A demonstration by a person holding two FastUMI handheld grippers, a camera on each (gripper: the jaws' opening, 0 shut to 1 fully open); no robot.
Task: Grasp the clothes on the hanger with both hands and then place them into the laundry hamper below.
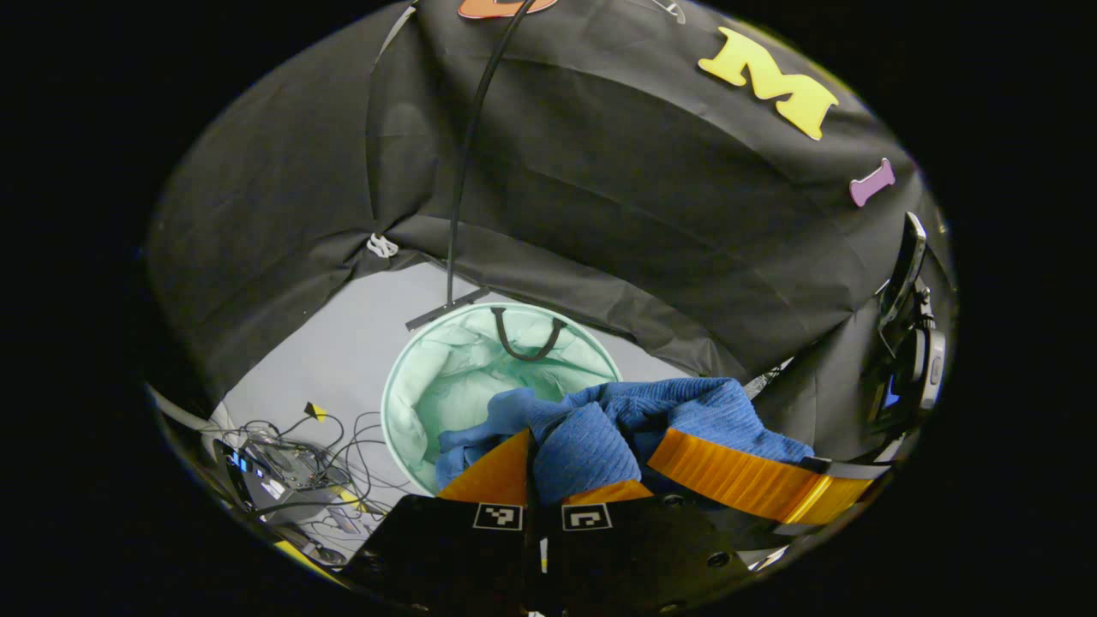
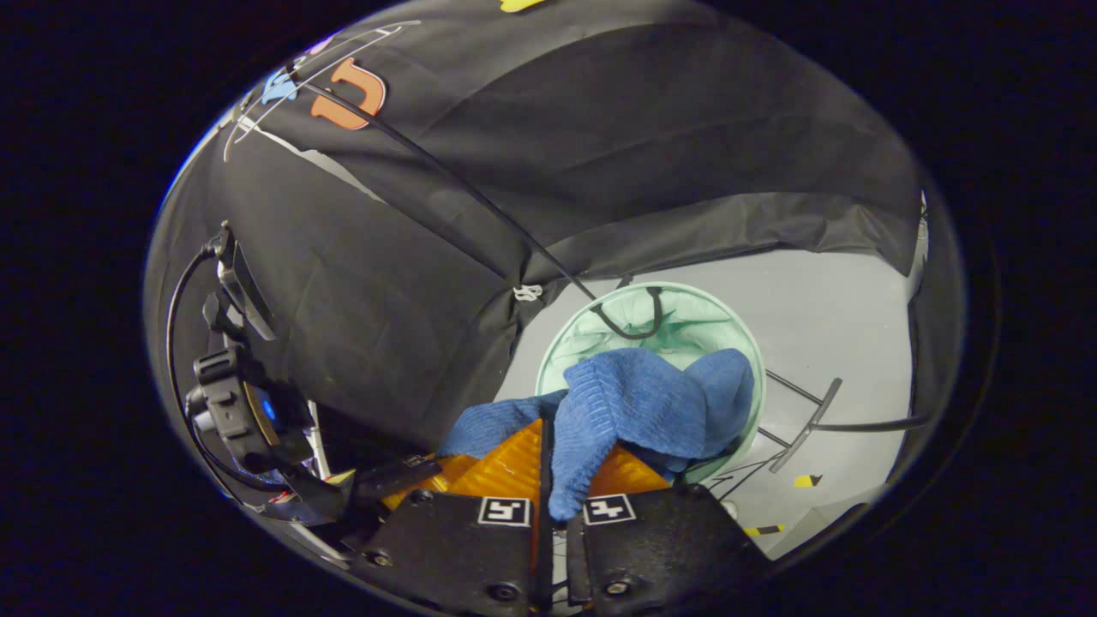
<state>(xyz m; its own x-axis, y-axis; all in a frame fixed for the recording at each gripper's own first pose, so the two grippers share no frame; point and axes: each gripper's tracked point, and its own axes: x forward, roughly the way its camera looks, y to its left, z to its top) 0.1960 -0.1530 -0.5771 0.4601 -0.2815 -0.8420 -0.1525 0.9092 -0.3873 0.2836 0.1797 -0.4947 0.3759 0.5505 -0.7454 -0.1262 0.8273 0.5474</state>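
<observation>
A blue knit garment (image 1: 600, 428) is bunched up just above the round mint-green hamper (image 1: 428, 377) on the grey floor. My left gripper (image 1: 540, 467) is shut on one fold of it. In the right gripper view the same garment (image 2: 643, 398) hangs over the hamper (image 2: 677, 326), and my right gripper (image 2: 557, 463) is shut on another fold. A finger of the right gripper (image 1: 737, 476) lies under the cloth at the right of the left gripper view. The two grippers are close together, side by side.
A thin black rack pole (image 1: 463, 171) rises behind the hamper from a flat foot (image 1: 446, 308). A second rack foot (image 2: 806, 428) lies beside the hamper. Electronics and tangled cables (image 1: 283, 463) sit on the floor. Yellow tape marks (image 2: 806, 481) dot the floor.
</observation>
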